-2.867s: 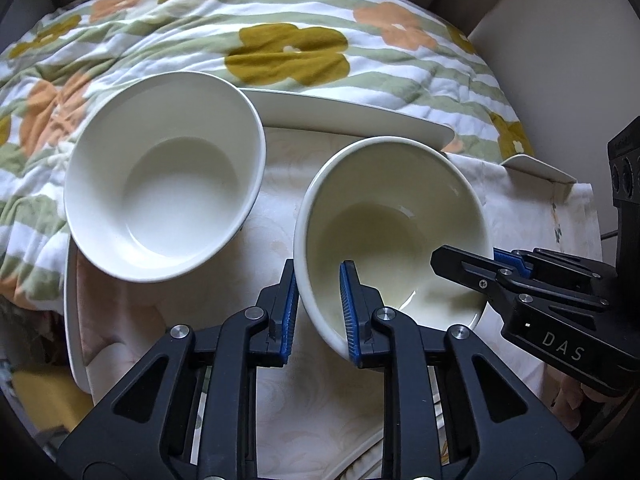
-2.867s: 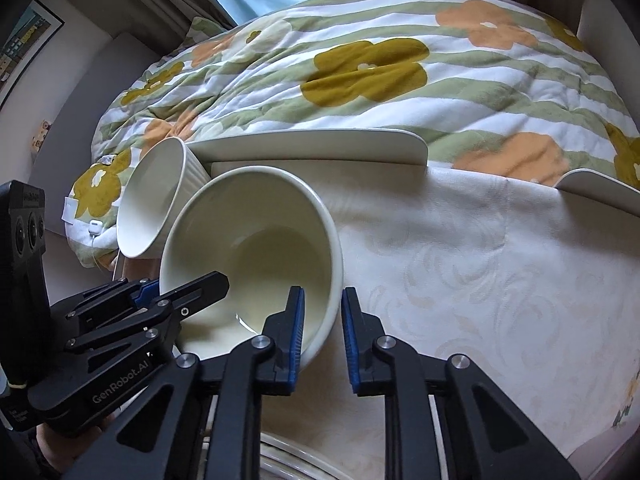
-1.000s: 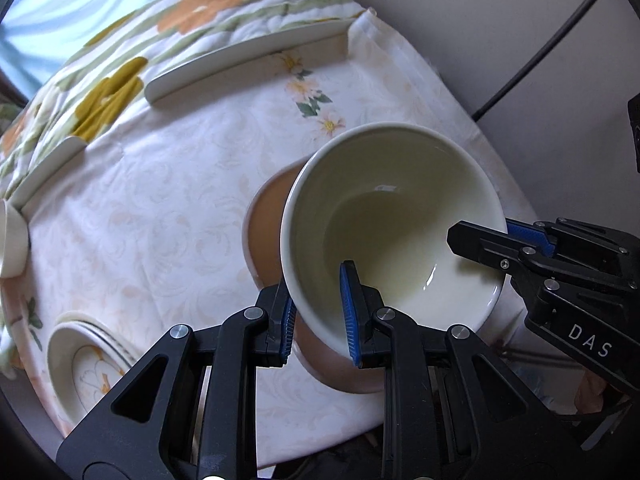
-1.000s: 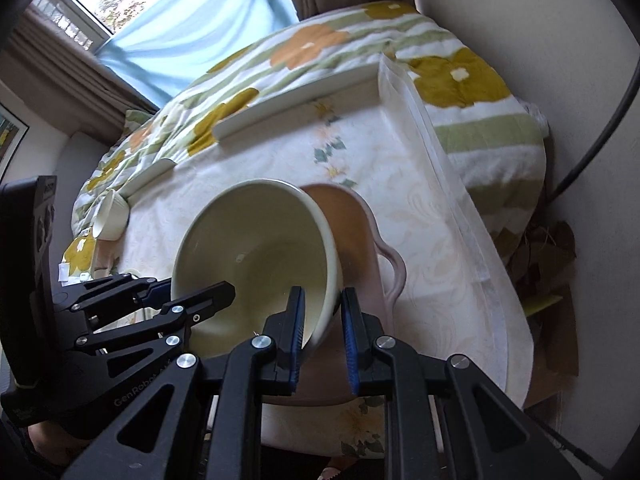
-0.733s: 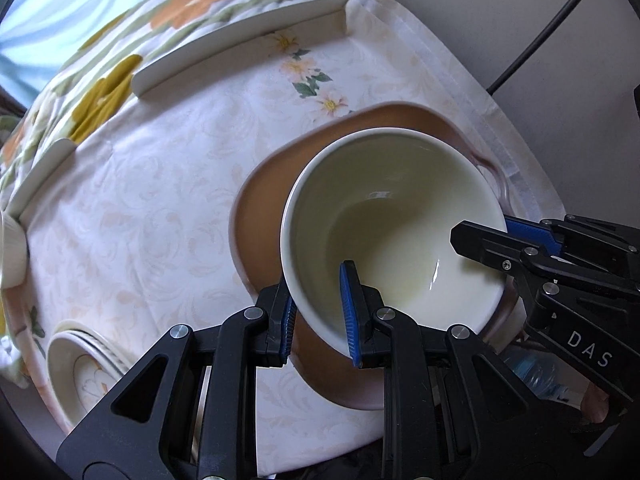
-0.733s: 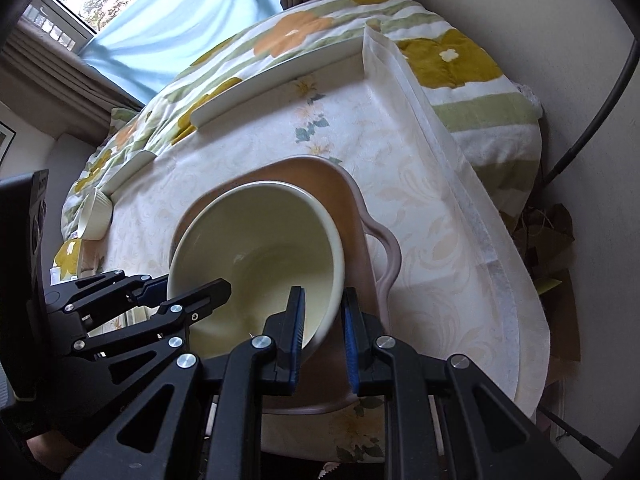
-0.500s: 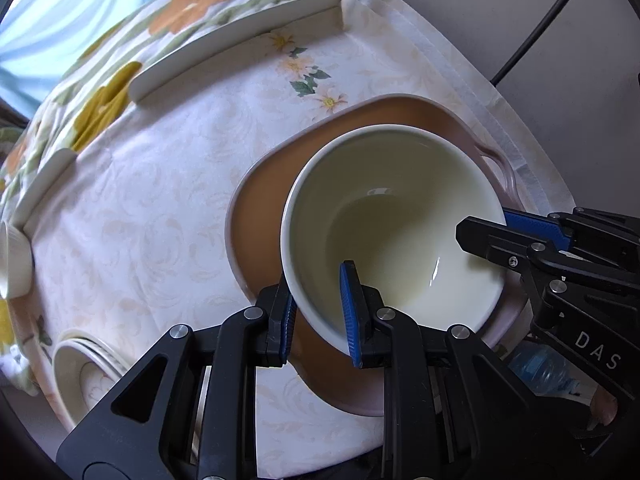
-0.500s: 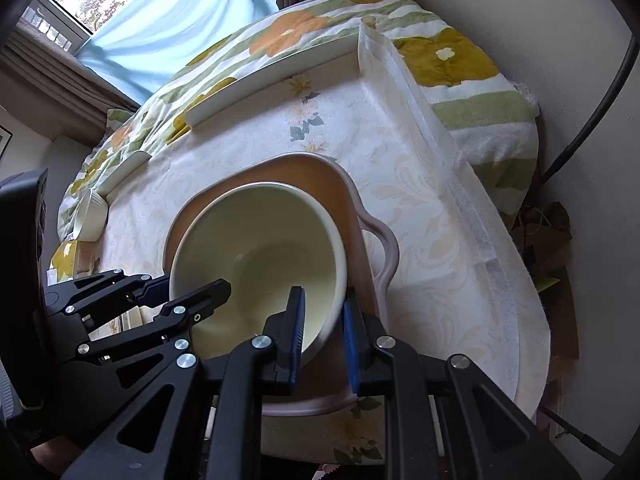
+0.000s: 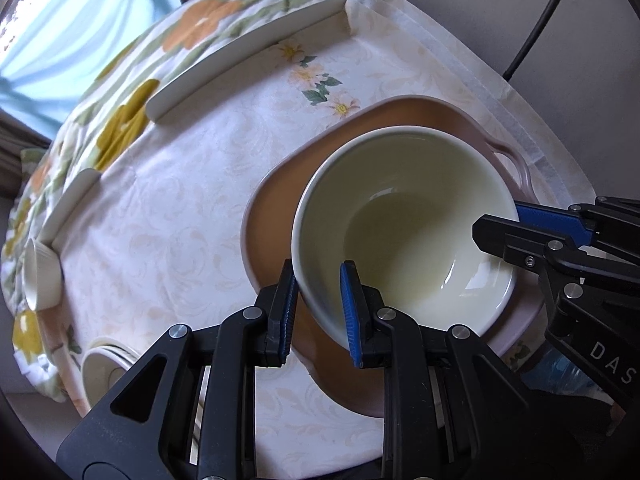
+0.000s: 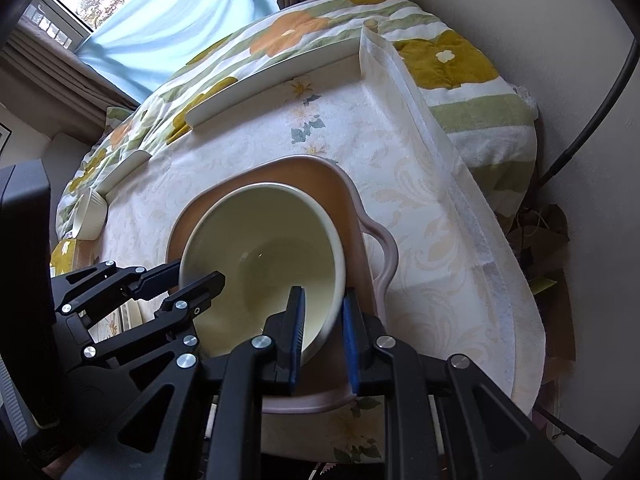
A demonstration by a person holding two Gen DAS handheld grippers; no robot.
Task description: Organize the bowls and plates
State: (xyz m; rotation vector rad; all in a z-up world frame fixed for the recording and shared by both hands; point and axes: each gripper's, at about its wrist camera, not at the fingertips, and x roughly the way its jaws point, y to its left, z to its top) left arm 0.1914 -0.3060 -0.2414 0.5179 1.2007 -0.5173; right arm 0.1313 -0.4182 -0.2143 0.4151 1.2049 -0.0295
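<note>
A cream bowl (image 9: pixel 404 216) (image 10: pixel 260 248) is held over a pink tray (image 9: pixel 276 208) (image 10: pixel 360 216) with handles, at the table's right end. My left gripper (image 9: pixel 318 304) is shut on the bowl's near-left rim. My right gripper (image 10: pixel 322 320) is shut on the opposite rim, and its fingers (image 9: pixel 520 236) show at the right of the left wrist view. Whether the bowl's base touches the tray I cannot tell. A second white bowl (image 9: pixel 40 276) (image 10: pixel 90 216) lies on its side at the far left edge.
A white floral tablecloth (image 9: pixel 168 200) covers the low table, with a flowered quilt (image 10: pixel 452 64) beneath. A stack of small plates (image 9: pixel 104 368) sits at the near left. A white wall and a black cable (image 10: pixel 592 120) stand close on the right.
Both grippers carried the bowl from the left side of the table to the right end, and over the last second brought it over the middle of the pink tray and lower.
</note>
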